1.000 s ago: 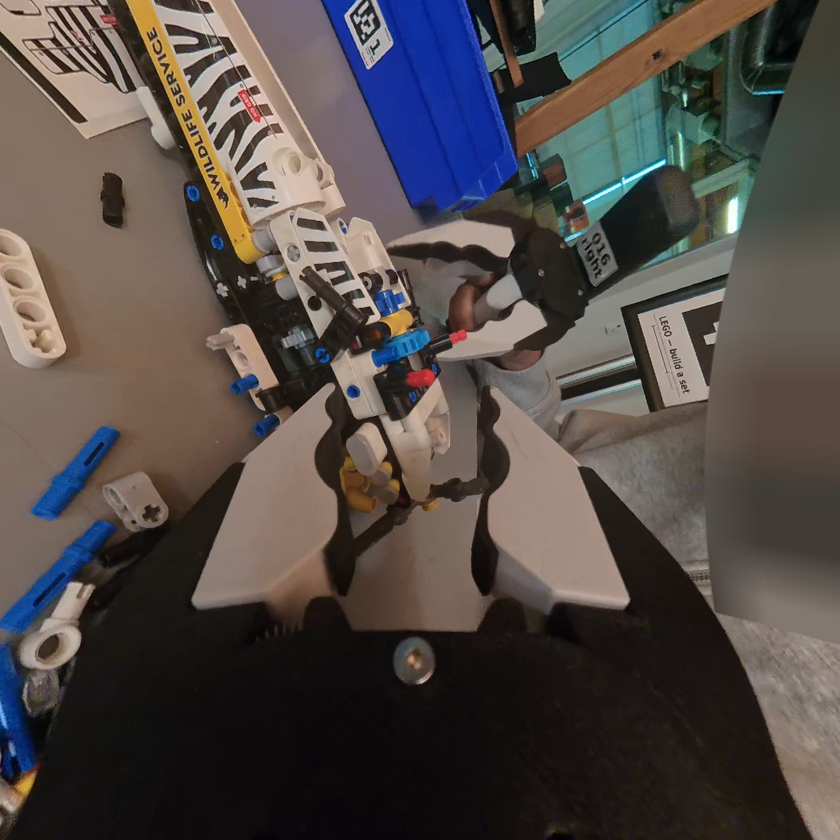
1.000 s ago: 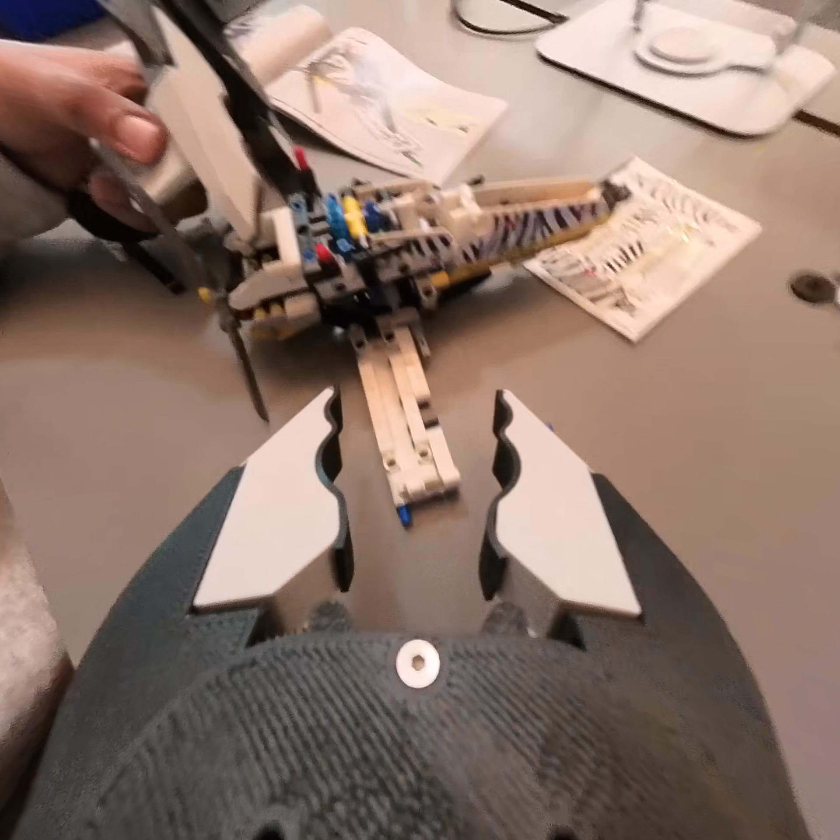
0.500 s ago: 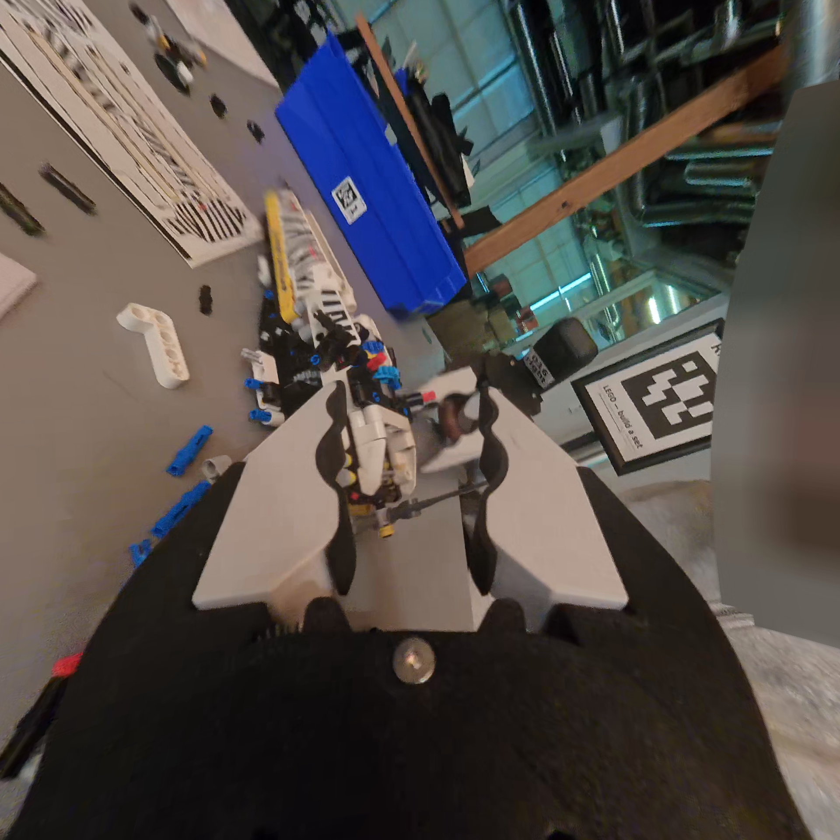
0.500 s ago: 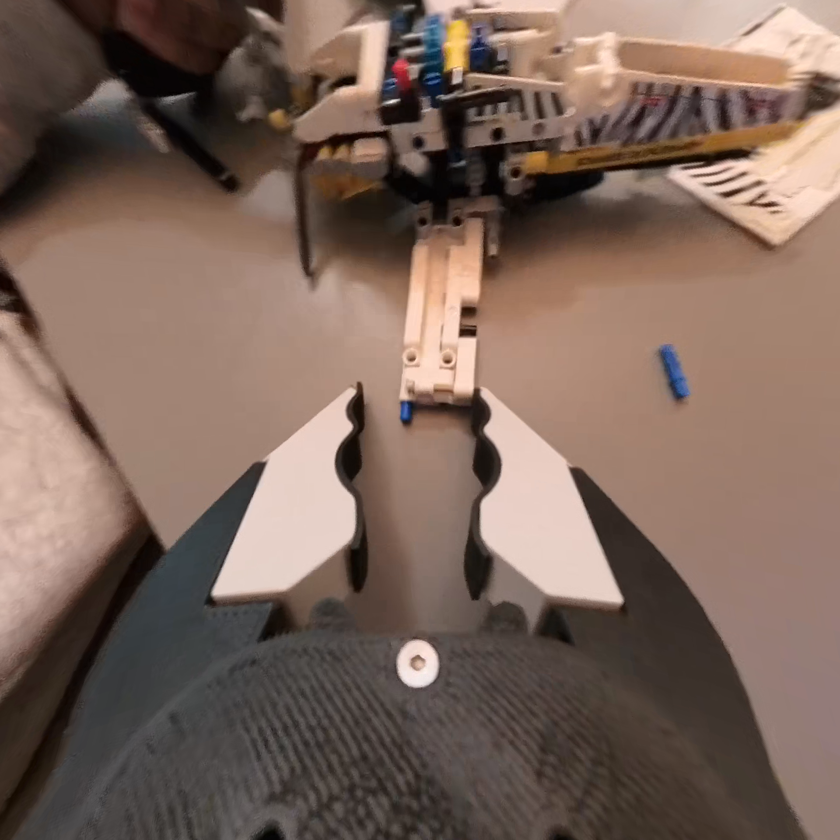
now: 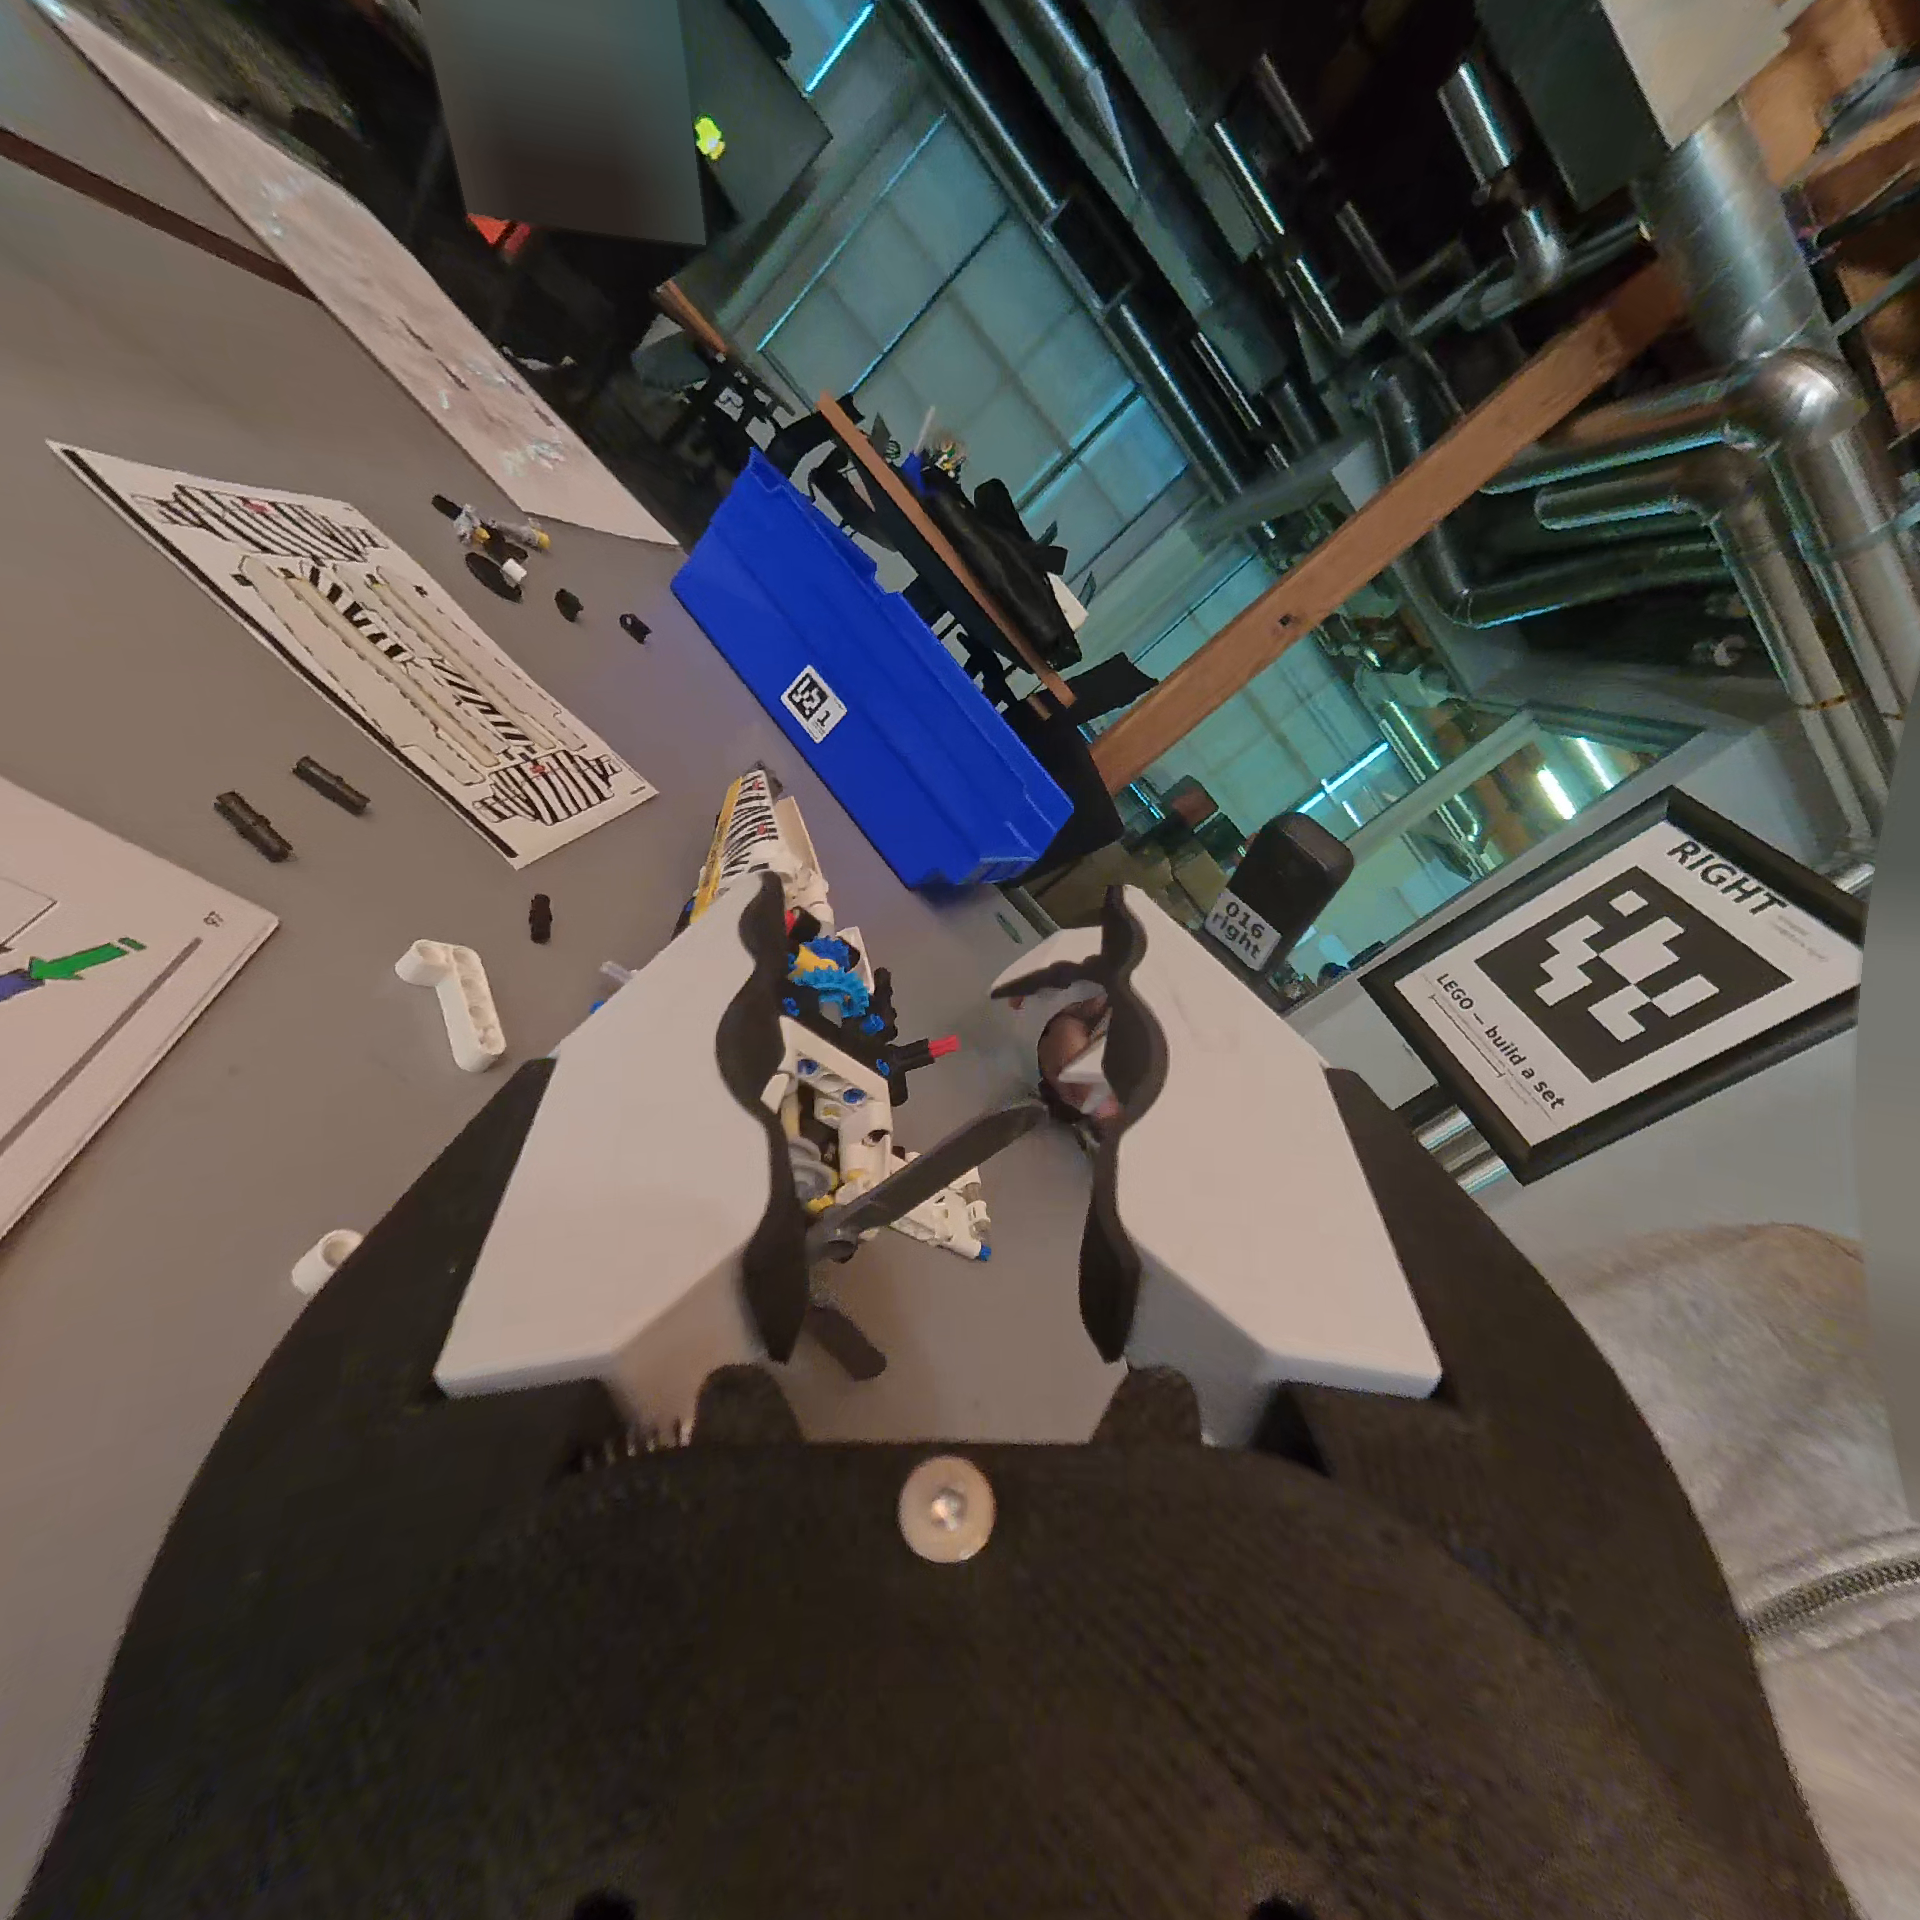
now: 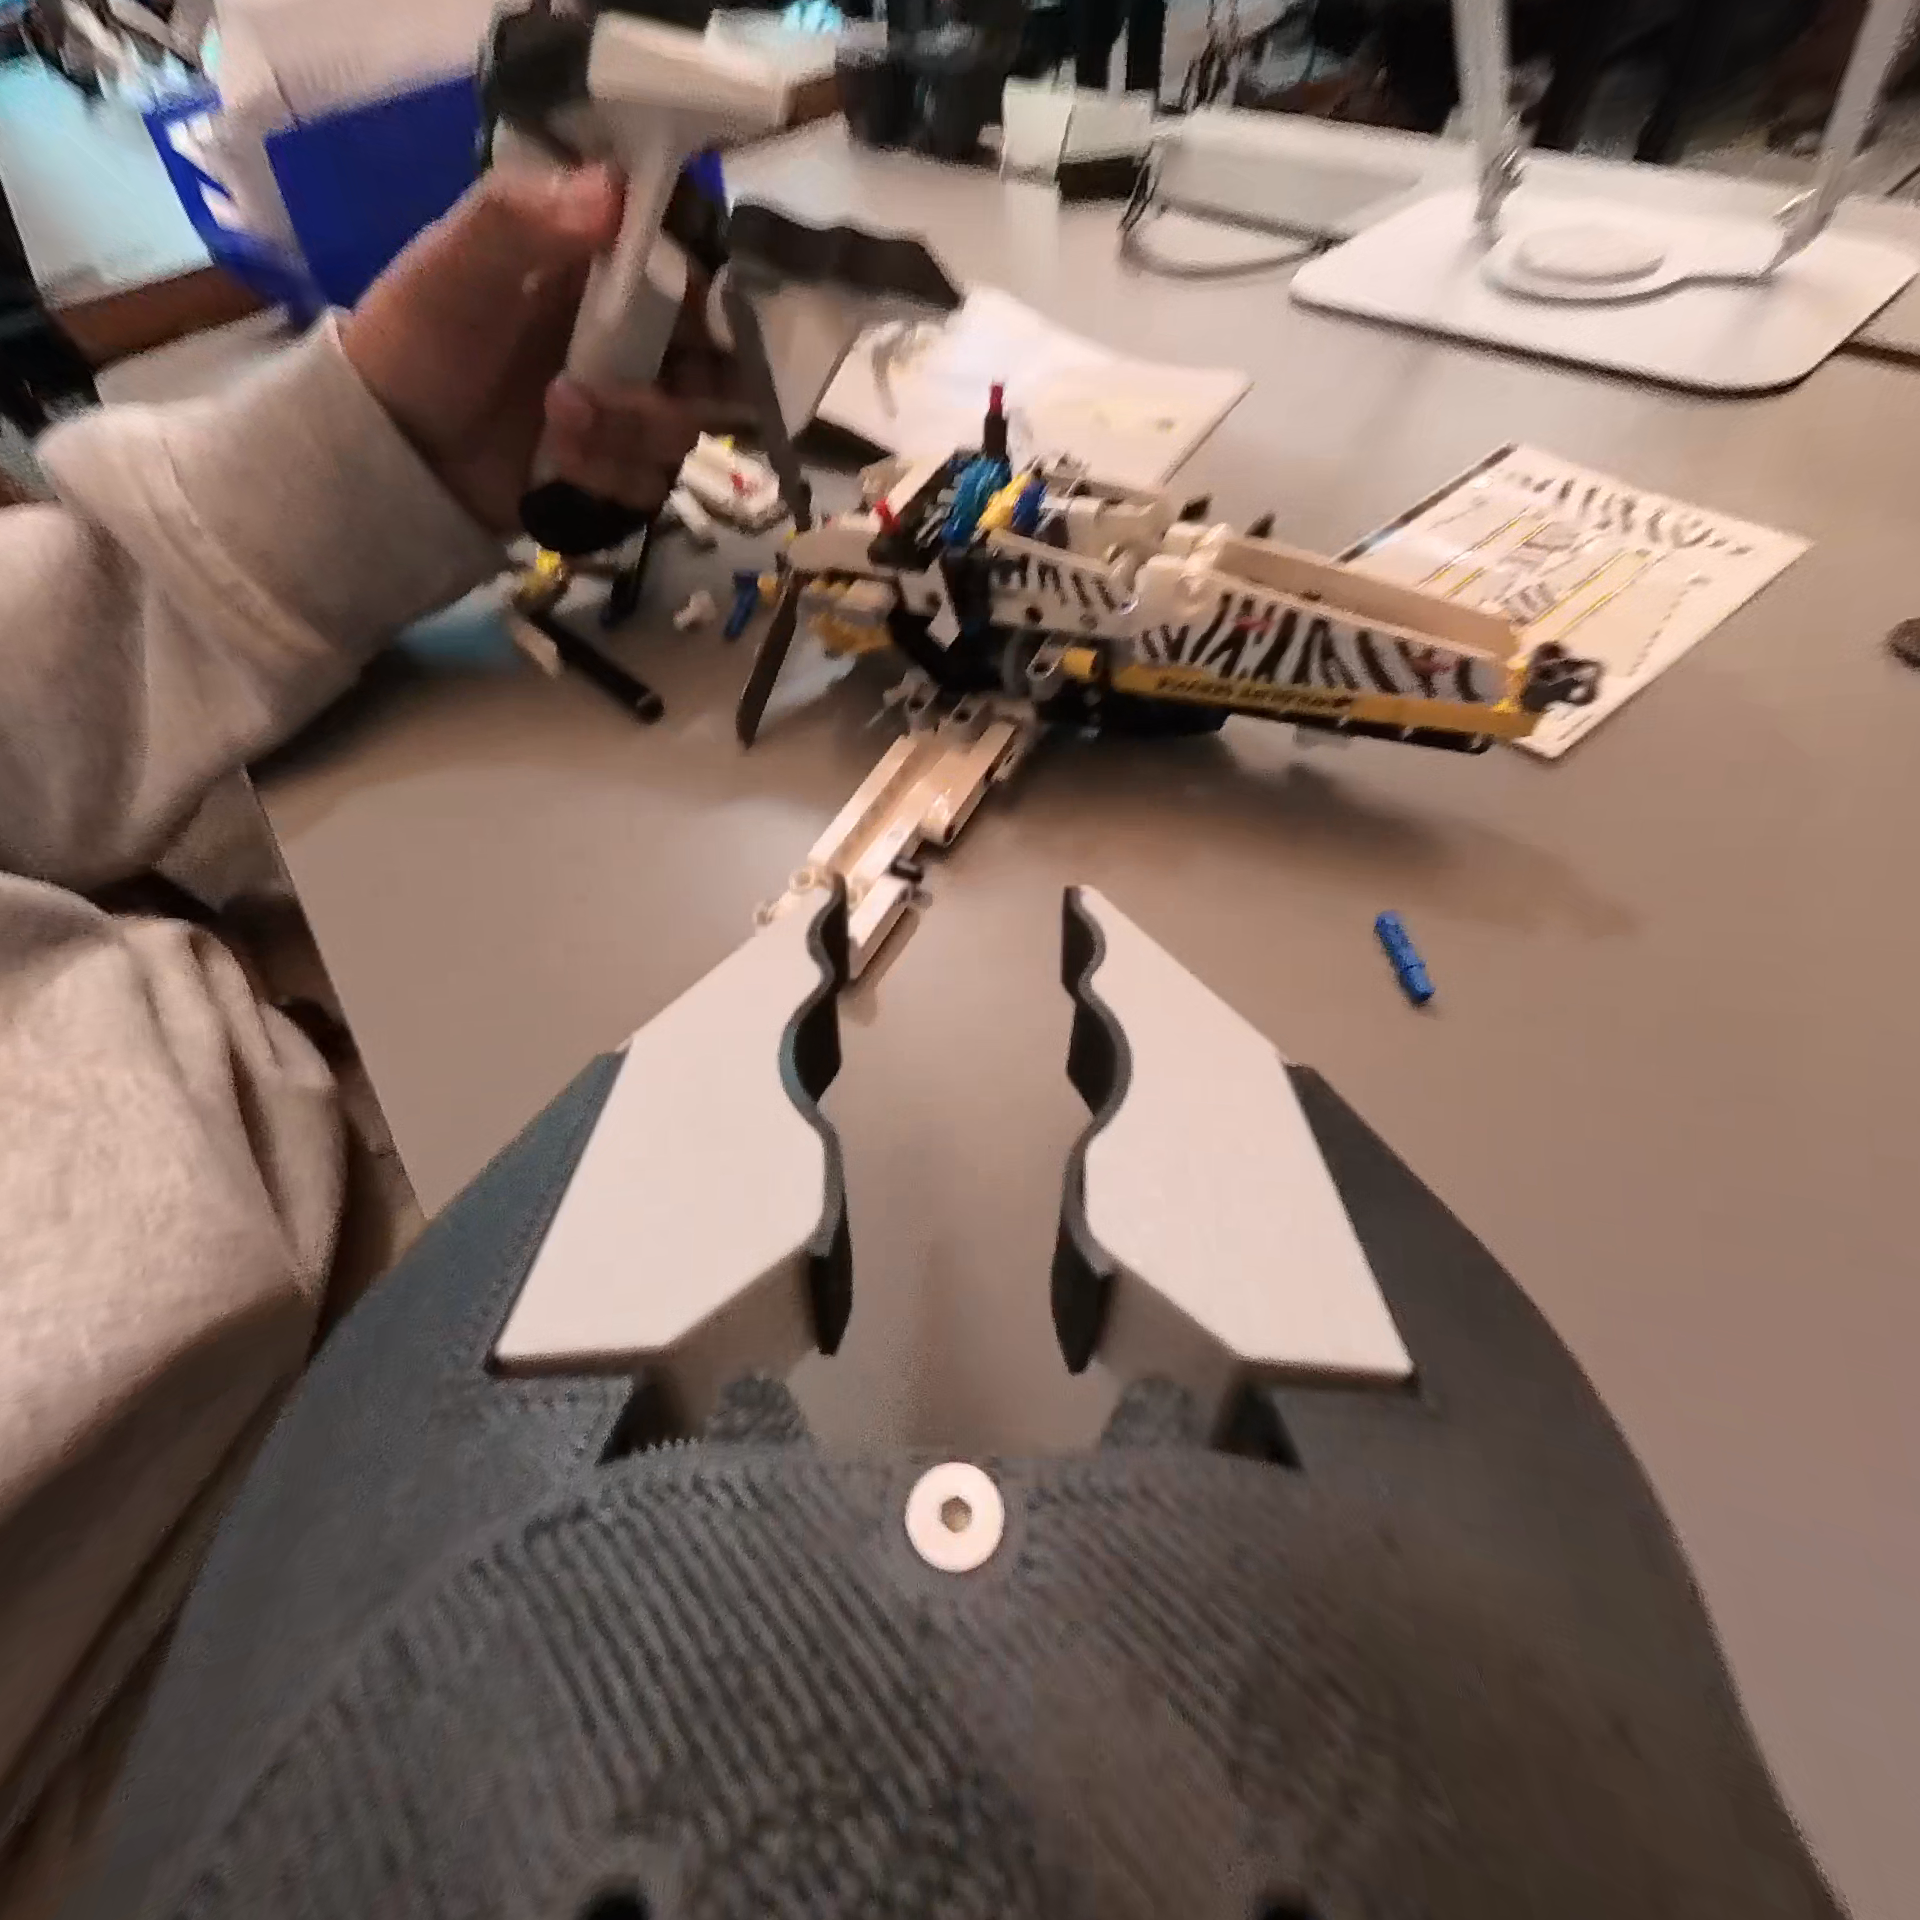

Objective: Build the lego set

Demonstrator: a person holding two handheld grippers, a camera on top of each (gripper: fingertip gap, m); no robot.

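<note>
While hovering over the model (image 6: 1091, 613), left gripper (image 5: 940, 1049) gaped, gripping nothing. Right gripper (image 6: 945, 935) released too, perhaps brushing the wing (image 6: 914, 800).

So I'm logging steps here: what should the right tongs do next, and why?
Probably ease forward and close on the white wing beam. The right tongs are open and empty, its tip sits just at their left finger, and the left tongs are open above the plane model's nose.

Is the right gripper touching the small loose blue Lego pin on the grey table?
Apart. The right wrist view shows bare grey table between the small blue Lego pin and the right gripper, whose open jaws hold nothing.
</note>
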